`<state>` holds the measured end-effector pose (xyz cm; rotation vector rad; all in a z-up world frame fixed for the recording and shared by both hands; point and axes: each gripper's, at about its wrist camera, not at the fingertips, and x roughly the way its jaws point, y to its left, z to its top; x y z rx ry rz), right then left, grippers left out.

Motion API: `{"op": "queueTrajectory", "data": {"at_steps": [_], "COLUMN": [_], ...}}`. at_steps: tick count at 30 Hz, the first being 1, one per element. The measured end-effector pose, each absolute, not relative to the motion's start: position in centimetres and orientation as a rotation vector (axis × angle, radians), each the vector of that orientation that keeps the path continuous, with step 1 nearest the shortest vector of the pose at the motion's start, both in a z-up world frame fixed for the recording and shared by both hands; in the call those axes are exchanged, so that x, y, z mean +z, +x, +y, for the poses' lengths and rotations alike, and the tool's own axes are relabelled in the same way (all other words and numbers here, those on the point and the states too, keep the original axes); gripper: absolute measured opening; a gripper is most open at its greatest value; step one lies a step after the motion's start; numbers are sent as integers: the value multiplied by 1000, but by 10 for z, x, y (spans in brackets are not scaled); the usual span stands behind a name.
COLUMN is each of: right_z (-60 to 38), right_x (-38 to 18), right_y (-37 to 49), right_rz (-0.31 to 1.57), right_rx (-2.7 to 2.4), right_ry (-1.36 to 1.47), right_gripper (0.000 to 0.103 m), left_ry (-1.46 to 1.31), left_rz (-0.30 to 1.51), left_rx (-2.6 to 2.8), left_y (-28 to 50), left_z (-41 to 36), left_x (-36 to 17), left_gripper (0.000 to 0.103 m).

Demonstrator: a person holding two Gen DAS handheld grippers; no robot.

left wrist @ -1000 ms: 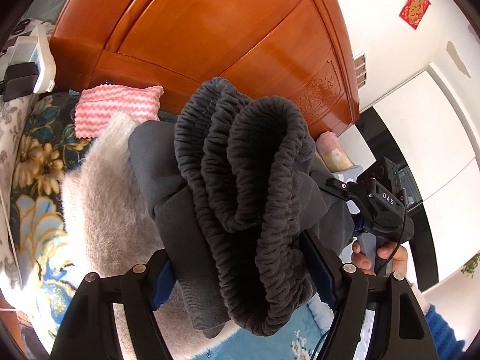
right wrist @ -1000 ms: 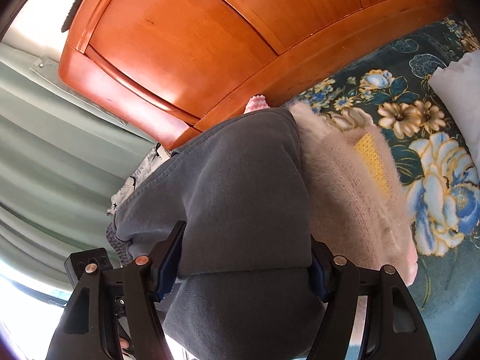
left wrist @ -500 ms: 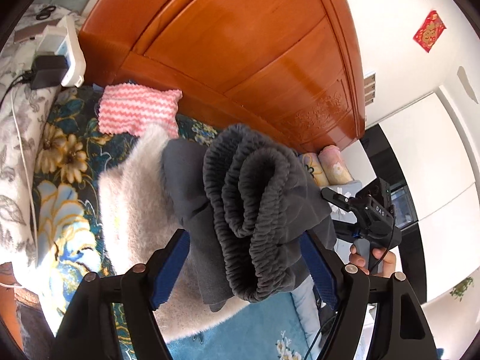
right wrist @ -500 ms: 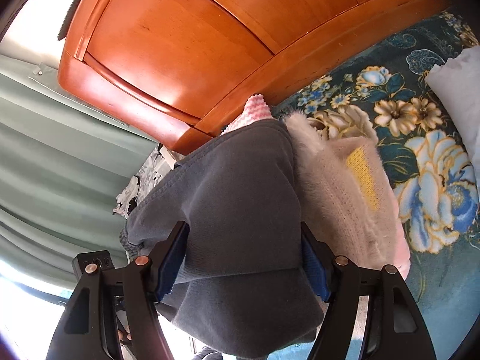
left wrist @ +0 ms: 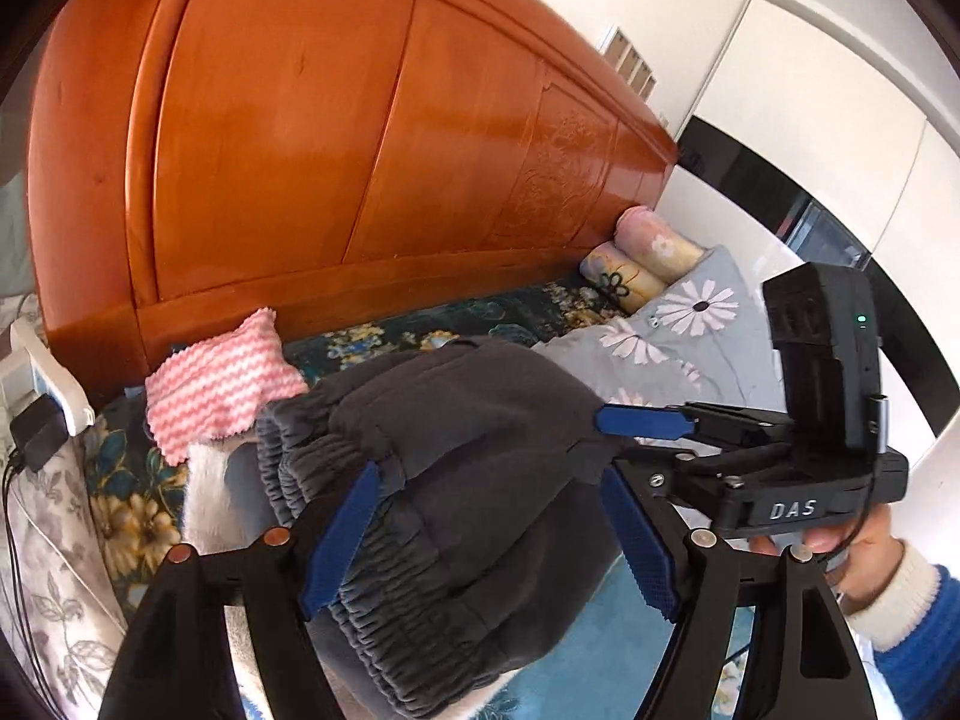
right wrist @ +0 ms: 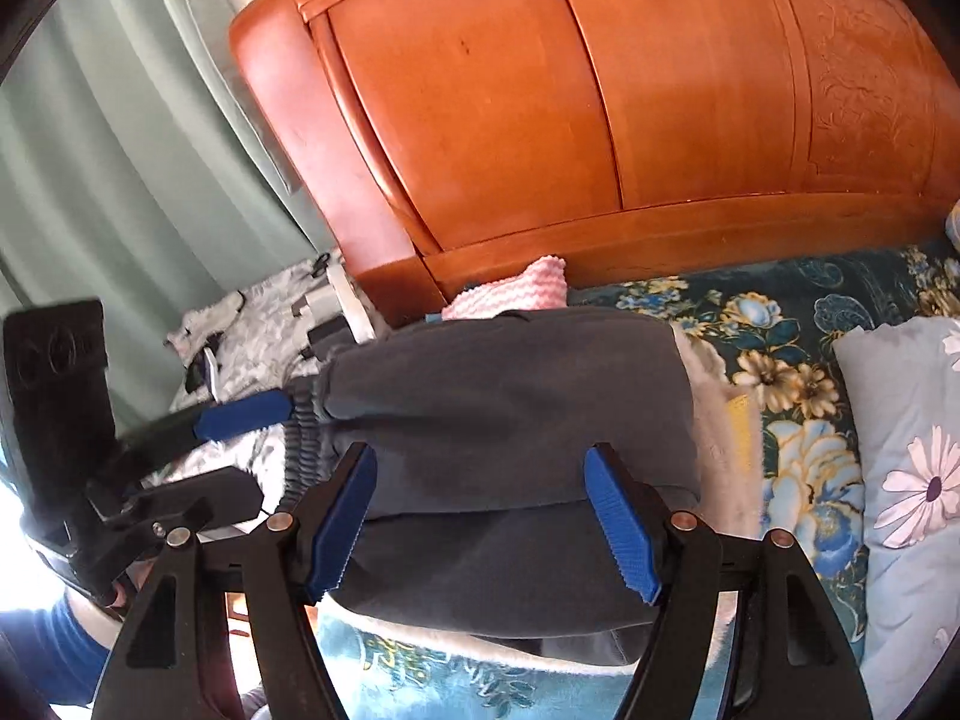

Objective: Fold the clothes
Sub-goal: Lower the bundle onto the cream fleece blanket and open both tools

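Wooden headboard (left wrist: 336, 138) across back, floral bedspread (right wrist: 798, 324) below. Folded grey sweatpants (left wrist: 468, 480) atop fluffy cream sweater (right wrist: 720, 420), just ahead of both tools, long axis left to right. Left gripper (left wrist: 486, 540) at gathered waistband end, right gripper (right wrist: 480, 528) at smooth end, equally near. Both spread wide, pads apparently clear of cloth, gripping nothing.

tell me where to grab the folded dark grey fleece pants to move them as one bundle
Grip the folded dark grey fleece pants by the two short ends, one gripper per side, coming in level from the near edge. The ribbed waistband end is thick and stacked, so pinch all layers together.
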<state>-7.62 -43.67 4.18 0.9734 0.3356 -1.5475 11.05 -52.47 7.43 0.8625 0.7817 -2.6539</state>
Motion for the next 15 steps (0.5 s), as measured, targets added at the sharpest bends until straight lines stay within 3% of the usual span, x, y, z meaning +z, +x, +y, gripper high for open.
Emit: {"op": "queueTrajectory", "data": {"at_steps": [8,15], "right_z": [-441,-450], "right_x": [16,11], "right_y": [-86,-68], "right_rz": [277,419], "right_rx": [-1599,-1627], "right_ry": [1011,997], "right_gripper": [74,74], "left_ry": [866,876], "left_rz": [881,918], "left_rx": [-2607,-2550], "left_y": [104,109], "left_z": [-535,-535], "left_x": [41,46], "left_gripper": [80,80]}}
